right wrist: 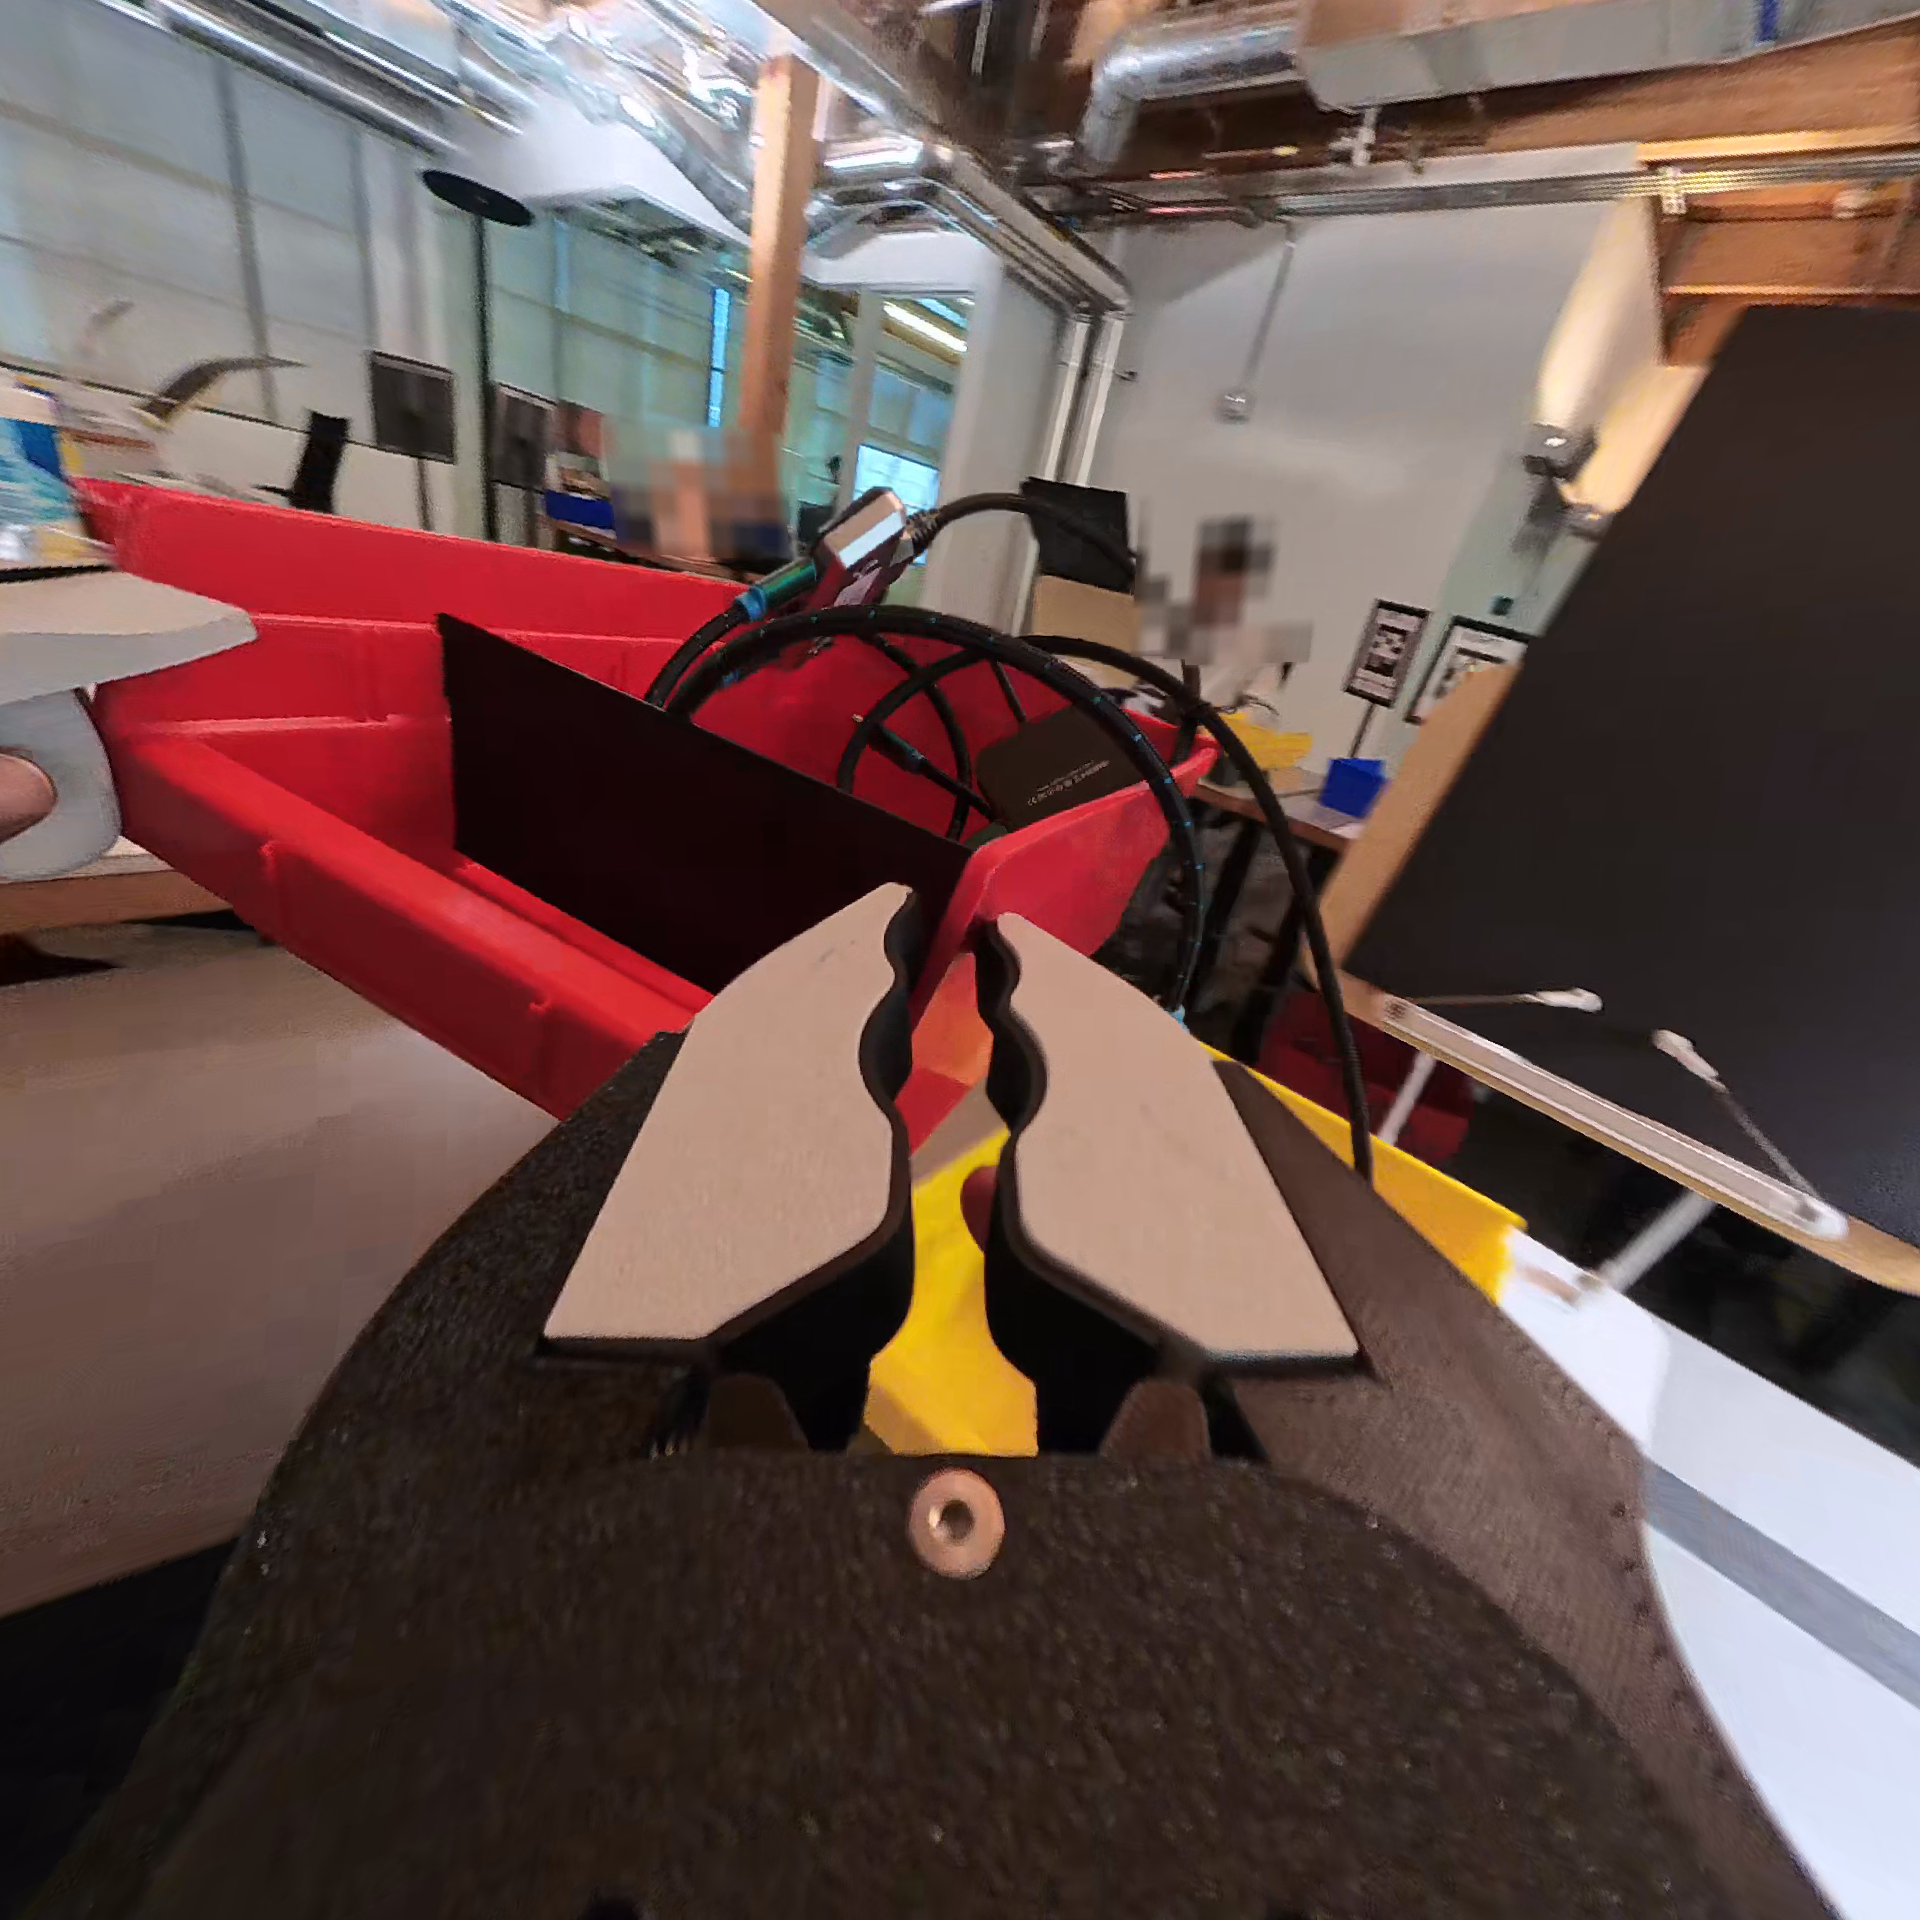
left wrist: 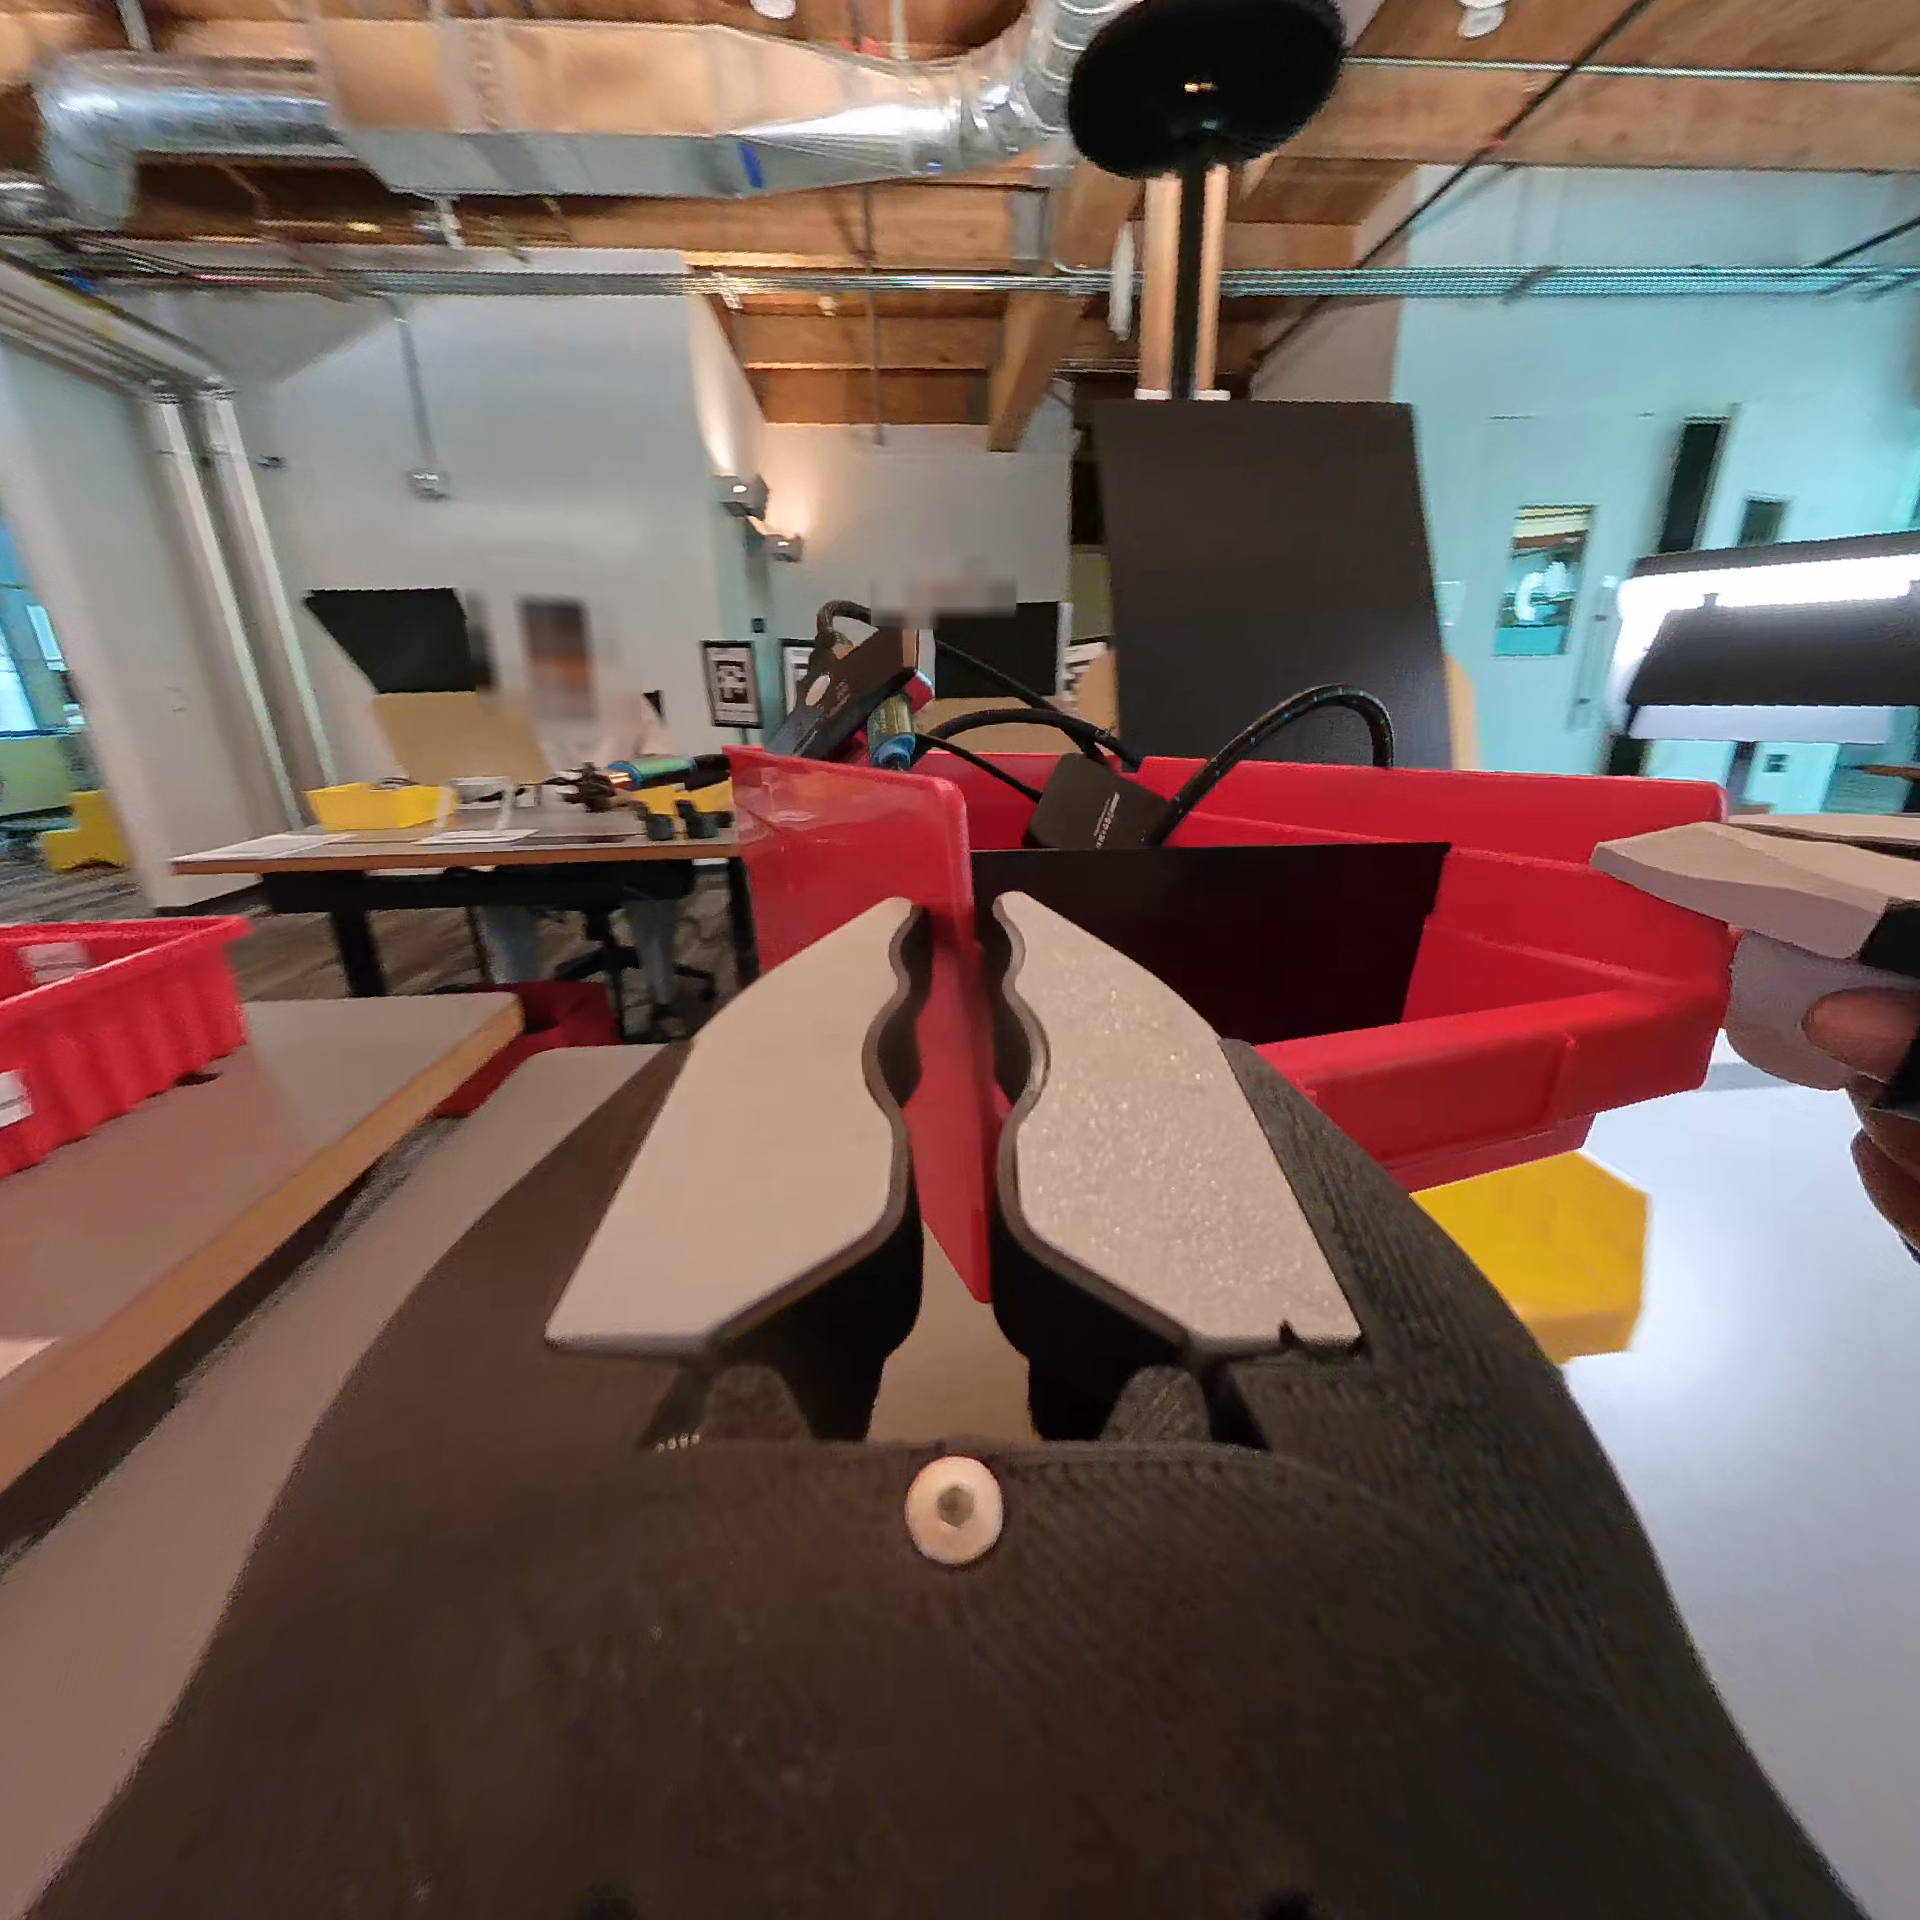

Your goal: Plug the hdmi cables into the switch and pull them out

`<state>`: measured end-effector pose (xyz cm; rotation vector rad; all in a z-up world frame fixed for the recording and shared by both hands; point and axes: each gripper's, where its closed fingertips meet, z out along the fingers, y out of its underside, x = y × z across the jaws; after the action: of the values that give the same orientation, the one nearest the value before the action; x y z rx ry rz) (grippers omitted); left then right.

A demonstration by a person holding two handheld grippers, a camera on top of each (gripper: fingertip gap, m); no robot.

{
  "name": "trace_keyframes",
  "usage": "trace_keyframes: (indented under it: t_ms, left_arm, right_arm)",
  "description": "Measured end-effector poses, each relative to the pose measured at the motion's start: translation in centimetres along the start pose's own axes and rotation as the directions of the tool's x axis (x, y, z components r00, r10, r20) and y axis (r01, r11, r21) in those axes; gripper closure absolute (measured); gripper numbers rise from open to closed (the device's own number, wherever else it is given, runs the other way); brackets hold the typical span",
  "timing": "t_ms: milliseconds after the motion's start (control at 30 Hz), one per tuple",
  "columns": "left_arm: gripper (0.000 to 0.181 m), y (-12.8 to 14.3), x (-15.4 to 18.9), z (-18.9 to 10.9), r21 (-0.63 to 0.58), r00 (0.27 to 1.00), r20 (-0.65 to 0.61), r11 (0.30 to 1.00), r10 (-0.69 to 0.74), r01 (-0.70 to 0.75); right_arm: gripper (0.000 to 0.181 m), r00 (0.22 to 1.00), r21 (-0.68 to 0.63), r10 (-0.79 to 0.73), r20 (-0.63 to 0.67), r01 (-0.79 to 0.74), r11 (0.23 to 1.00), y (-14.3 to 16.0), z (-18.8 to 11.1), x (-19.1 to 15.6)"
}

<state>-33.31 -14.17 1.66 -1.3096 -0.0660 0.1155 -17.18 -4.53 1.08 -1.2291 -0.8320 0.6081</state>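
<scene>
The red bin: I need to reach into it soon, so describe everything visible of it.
The red bin looks like glossy moulded plastic, open-topped, long, resting on the pale table. A black divider panel stands across its inside. Beyond that lie braided black cables and a flat black switch box. Neither gripper touches it.

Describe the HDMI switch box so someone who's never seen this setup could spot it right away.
Find the big red bin; behind its black divider panel lies a tangle of braided black cables. The switch is the flat black box among them, unlike the reddish adapter perched higher.
</scene>
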Motion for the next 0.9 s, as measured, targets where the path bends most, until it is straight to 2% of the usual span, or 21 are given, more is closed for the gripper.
trace_keyframes:
  t_ms: [100,200,433,500,600,733,833,900]
  left_arm:
    - [0.172,0.7,-3.8,-1.7,0.008,0.998,0.063,1.0,0.008,-0.009]
    - [0.171,2.6,-6.7,-3.1,-0.011,0.994,0.112,1.0,0.015,-0.014]
    - [0.172,11.2,-11.0,-4.2,-0.115,0.985,0.172,0.992,-0.03,0.05]
    - [0.171,14.0,-11.4,-4.2,-0.147,0.985,0.164,0.986,-0.056,0.081]
    - [0.171,16.3,-11.4,-4.1,-0.161,0.985,0.163,0.984,-0.048,0.074]
    - [0.17,19.2,-10.8,-3.2,-0.31,0.991,0.116,0.945,-0.071,0.104]
    - [0.166,20.8,-9.8,-3.1,-0.421,0.999,0.037,0.907,-0.017,0.031]
    - [0.158,19.7,-9.6,-3.2,-0.417,1.0,0.008,0.909,0.009,-0.005]
  right_arm:
    - [0.171,0.997,0.014,0.019,0.074,-0.02,1.0,0.5,3.0,-3.4]
    - [0.171,0.989,0.002,0.064,0.132,-0.065,0.998,2.6,5.6,-6.2]
    - [0.172,0.974,-0.128,0.133,0.183,-0.11,0.986,11.2,9.3,-10.3]
    - [0.171,0.973,-0.175,0.14,0.182,-0.108,0.979,13.8,9.6,-10.6]
    - [0.171,0.981,-0.177,0.102,0.164,-0.073,0.982,15.2,9.8,-10.5]
    - [0.167,0.97,-0.343,0.145,0.195,-0.071,0.937,18.3,9.7,-9.9]
    - [0.161,0.951,-0.359,0.169,0.258,-0.068,0.931,18.1,7.6,-9.2]
    - [0.158,0.941,-0.366,0.153,0.302,-0.034,0.93,17.3,5.7,-7.8]
